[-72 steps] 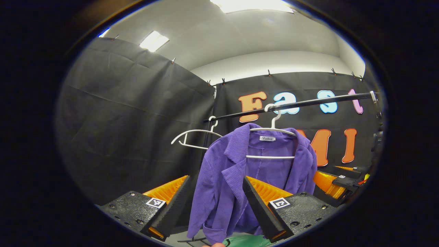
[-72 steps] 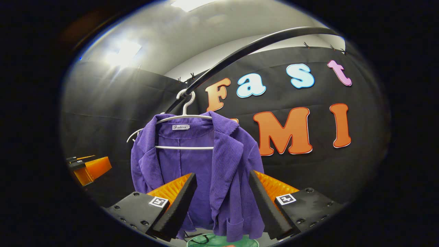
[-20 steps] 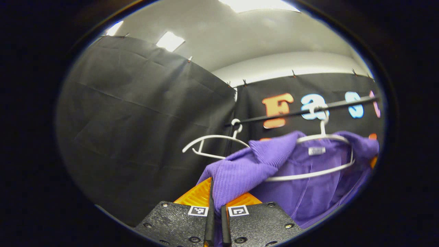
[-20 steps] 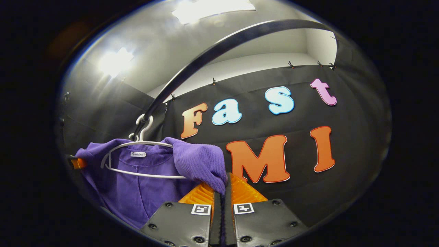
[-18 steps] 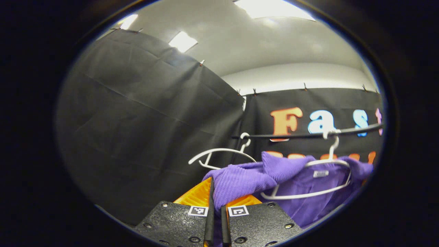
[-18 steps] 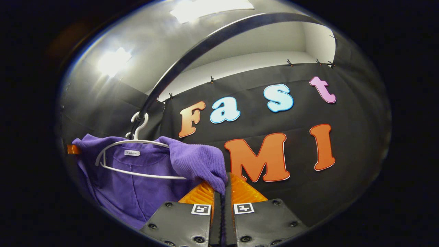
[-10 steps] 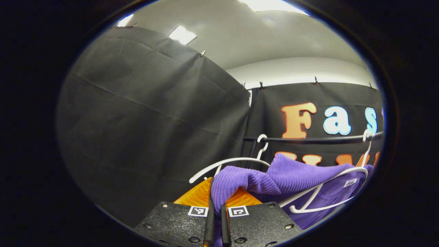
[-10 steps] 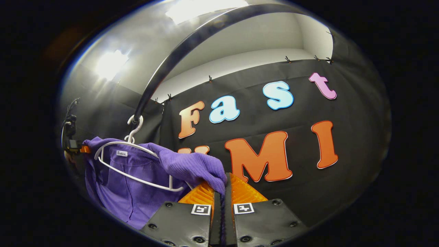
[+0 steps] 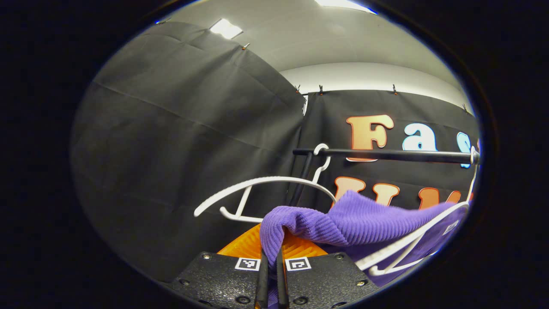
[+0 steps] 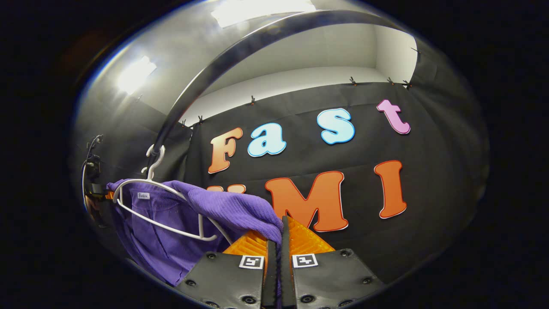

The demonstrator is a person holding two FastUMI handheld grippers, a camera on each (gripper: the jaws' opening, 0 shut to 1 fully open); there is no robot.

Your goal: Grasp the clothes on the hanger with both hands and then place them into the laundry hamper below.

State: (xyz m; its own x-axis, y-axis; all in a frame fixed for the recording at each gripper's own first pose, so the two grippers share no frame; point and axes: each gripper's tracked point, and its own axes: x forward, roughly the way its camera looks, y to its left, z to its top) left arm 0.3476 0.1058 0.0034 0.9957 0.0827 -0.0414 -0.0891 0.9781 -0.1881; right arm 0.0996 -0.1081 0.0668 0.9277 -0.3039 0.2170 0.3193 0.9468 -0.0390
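While the purple jacket (image 9: 364, 221) hangs partly on its white hanger (image 9: 403, 246), the left gripper (image 9: 270, 274) has its two fingers pressed close together on a fold of the cloth. In the left gripper view, the fold comes up right from between the fingers and stretches off to the right, where it lies over the hanger's arm. A second white hanger (image 9: 261, 193) with nothing on it hangs from the black rail (image 9: 386, 154) just behind the jacket.

In the right gripper view, the right gripper (image 10: 278, 257) is pinching the jacket (image 10: 231, 208) too, with its fingers squeezed shut on the cloth. The cloth runs from the fingers up and to the left, over the hanger (image 10: 158, 214), whose hook sits on the rail (image 10: 223, 60). The rest of the jacket hangs down below the hanger, on the left. At the far left edge of this view, the other gripper (image 10: 92, 189) shows beside the jacket's other end.
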